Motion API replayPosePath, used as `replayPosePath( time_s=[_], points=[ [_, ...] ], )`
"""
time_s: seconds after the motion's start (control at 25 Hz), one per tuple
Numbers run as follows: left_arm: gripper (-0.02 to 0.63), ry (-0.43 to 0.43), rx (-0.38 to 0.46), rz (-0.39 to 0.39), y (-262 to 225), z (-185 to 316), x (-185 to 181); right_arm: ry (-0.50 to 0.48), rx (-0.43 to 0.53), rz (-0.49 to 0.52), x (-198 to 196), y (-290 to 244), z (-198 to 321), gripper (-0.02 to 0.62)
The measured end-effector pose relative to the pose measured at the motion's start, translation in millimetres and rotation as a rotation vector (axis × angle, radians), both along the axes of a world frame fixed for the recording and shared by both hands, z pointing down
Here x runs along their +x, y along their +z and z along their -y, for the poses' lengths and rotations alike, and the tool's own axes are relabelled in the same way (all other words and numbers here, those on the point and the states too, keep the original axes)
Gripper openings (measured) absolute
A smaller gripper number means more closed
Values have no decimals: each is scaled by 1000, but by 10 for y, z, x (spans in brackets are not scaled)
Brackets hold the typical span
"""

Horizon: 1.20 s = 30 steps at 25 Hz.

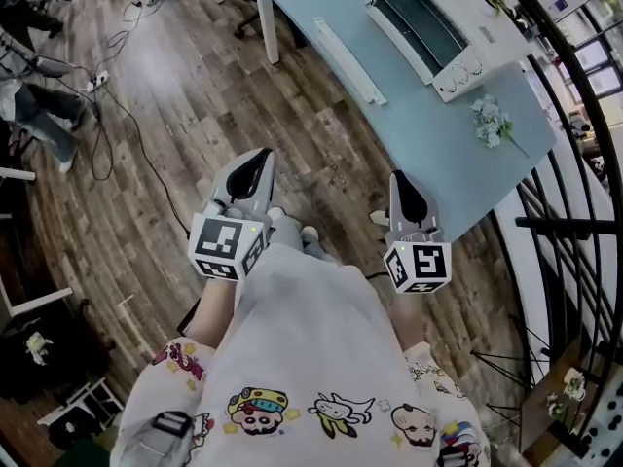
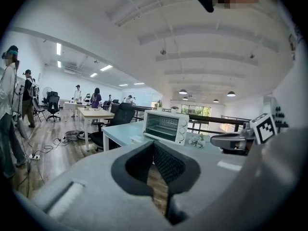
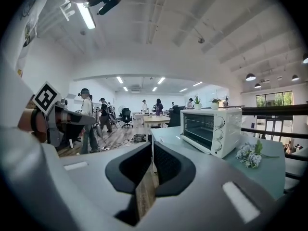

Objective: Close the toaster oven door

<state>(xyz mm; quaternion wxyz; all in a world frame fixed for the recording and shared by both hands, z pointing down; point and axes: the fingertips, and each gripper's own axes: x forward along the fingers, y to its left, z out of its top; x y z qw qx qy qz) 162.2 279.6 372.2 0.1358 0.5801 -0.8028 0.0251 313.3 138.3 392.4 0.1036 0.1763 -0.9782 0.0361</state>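
Oven (image 1: 428, 27) sits far up the desk (image 1: 428, 154), ahead-right of both tools. Door looks dropped open, its handle bar (image 1: 346, 61) crosswise to the approach. Right tool (image 1: 406, 181) is nearer; left tool (image 1: 255, 161) hangs over the floor. Both are pressed together, empty. Flowers (image 1: 490, 120) lie beside the oven, off the path.

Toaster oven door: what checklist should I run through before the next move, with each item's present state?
1. Door shut: not ok. The door of the toaster oven looks folded down, with the door handle toward the edge of the table.
2. Left tool shut and empty: ok.
3. Right tool shut and empty: ok.
4. Tools within reach of the door handle: not ok. Both are held near the person's body, short of the toaster oven.
5. Flowers clear of the door's swing: ok. They lie beside the knob end.
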Motion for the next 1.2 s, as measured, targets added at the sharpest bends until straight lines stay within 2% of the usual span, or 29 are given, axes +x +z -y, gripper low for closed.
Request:
replayPosePath(
  time_s=[0.28,0.56,1.0,1.2],
  points=[
    [18,-31,10,-8,-3,111,-199,-63,-5,5,-286,-13,60,63],
    [55,-20,21,-24,61,371,-678,-87,-2,18,-824,-39,230,100],
    [84,55,-4,-42,66,736,-1706,-16,-34,16,-1817,-60,534,124],
    [92,100,-7,-50,93,824,-2137,41,-37,3,-2139,-17,603,127]
  ],
)
